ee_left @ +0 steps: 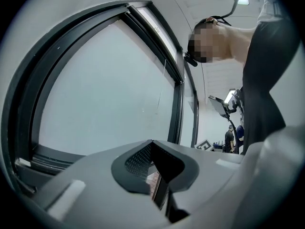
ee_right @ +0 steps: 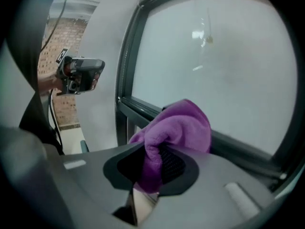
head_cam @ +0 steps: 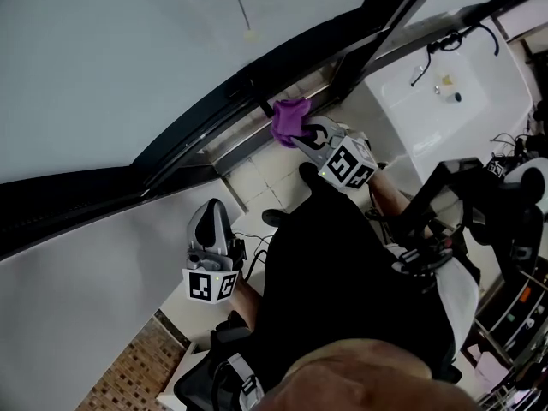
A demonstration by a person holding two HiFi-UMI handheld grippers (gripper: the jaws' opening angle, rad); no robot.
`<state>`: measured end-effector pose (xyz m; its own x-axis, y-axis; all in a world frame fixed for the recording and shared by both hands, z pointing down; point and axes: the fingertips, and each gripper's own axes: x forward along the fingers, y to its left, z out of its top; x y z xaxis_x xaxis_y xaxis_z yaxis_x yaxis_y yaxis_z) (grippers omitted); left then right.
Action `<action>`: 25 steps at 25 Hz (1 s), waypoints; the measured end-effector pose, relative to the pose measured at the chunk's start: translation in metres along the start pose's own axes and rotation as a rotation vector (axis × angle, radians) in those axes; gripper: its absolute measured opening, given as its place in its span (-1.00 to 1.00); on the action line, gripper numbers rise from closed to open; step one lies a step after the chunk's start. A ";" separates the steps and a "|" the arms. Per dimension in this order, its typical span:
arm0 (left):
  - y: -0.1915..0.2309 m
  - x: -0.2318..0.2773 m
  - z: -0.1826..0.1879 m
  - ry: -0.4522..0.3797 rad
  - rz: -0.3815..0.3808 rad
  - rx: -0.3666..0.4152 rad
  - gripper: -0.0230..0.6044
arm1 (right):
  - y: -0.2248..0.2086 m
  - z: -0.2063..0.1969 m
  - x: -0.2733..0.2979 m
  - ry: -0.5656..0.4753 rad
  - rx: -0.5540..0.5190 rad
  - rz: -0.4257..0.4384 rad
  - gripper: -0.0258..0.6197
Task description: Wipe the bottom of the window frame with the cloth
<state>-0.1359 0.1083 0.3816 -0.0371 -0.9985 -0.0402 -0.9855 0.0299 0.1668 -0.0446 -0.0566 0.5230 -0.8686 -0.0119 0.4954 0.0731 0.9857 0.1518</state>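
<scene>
Two tools in the head view: the right tool (head_cam: 308, 136) reaches out, holding the purple cloth (head_cam: 289, 120) at the window frame (head_cam: 188, 139) bottom; the left tool (head_cam: 211, 211) hangs low, well apart. Left gripper view: jaws together, empty; right gripper view: jaws clamped on the cloth.

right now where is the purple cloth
Head view, upper centre: the purple cloth is clamped by the right gripper, at the dark bottom window frame.
</scene>
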 end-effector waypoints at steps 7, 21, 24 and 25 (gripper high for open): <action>-0.020 0.028 0.007 0.026 -0.009 0.025 -0.96 | -0.082 0.039 -0.022 -0.257 -0.019 -0.155 -0.72; -0.051 0.060 -0.002 0.071 0.107 0.062 -0.96 | -0.101 0.069 0.073 -0.215 -0.716 -0.072 -0.72; -0.051 0.063 -0.001 0.077 0.112 0.058 -0.96 | -0.089 0.072 0.060 -0.226 -0.738 -0.040 -0.72; -0.049 0.064 -0.001 0.080 0.111 0.055 -0.96 | -0.086 0.073 0.056 -0.231 -0.751 -0.033 -0.72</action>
<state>-0.0895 0.0428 0.3718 -0.1352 -0.9893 0.0544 -0.9837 0.1406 0.1120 -0.1353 -0.1295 0.4758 -0.9501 0.0770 0.3023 0.2852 0.6073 0.7415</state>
